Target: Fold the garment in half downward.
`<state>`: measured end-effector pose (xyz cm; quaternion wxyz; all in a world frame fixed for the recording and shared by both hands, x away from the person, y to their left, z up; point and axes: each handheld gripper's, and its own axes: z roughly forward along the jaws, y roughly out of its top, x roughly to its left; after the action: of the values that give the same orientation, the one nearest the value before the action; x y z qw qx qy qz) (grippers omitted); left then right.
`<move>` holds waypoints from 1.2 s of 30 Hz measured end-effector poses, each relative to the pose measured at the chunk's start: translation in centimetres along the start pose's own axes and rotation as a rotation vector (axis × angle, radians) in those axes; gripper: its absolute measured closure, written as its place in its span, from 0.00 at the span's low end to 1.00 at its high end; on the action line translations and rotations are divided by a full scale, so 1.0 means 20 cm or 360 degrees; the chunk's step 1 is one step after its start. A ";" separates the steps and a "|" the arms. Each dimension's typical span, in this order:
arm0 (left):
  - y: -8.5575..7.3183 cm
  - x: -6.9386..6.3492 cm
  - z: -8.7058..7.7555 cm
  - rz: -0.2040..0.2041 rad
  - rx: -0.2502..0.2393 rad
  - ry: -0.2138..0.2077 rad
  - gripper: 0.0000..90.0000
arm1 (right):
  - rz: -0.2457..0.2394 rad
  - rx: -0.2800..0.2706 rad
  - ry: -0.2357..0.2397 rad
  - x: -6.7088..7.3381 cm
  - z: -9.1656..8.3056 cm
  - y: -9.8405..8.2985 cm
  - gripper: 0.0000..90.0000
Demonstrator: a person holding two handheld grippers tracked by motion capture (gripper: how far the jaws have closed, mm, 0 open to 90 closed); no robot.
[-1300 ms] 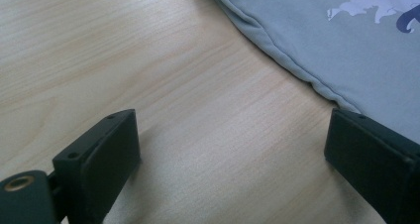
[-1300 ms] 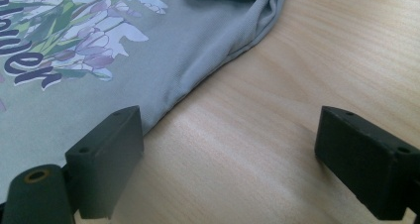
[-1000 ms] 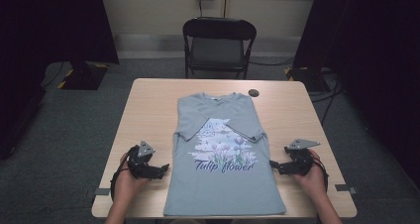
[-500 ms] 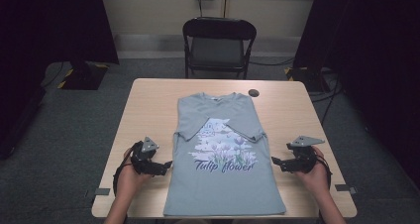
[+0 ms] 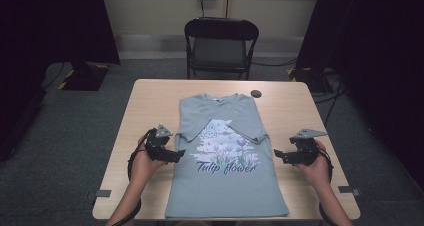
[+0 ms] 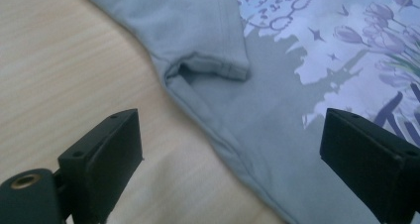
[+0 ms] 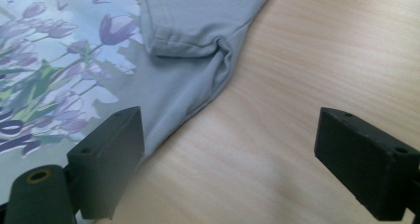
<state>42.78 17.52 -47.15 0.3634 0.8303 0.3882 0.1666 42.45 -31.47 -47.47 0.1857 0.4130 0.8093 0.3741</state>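
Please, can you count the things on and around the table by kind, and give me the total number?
T-shirt: 1, grey, flat on the table, sleeves folded in
Small dark round object: 1, near the collar
Grippers: 2, left gripper and right gripper, both open at the shirt's sides
Folding chair: 1, behind the table
Table: 1
Total: 6

table (image 5: 150,106): light wood | on it: grey T-shirt (image 5: 225,186) flat, sleeves folded in | small dark disc (image 5: 256,93) near far edge

"Tulip flower" in purple script, printed on grey T-shirt (image 5: 225,186) front
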 end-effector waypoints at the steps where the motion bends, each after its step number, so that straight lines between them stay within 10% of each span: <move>1: 0.01 0.01 0.01 0.0000 -0.0006 -0.0002 0.11 | -0.0003 0.0000 -0.0007 0.00 0.01 0.01 0.13; 36: 0.35 0.33 0.32 -0.0106 -0.0025 0.0030 0.16 | -0.0005 0.0003 -0.0010 -0.15 0.40 0.40 0.18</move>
<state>54.19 16.49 -46.48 0.3717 0.8124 0.4177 0.1653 53.32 -27.15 -46.62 0.1885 0.4131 0.8098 0.3716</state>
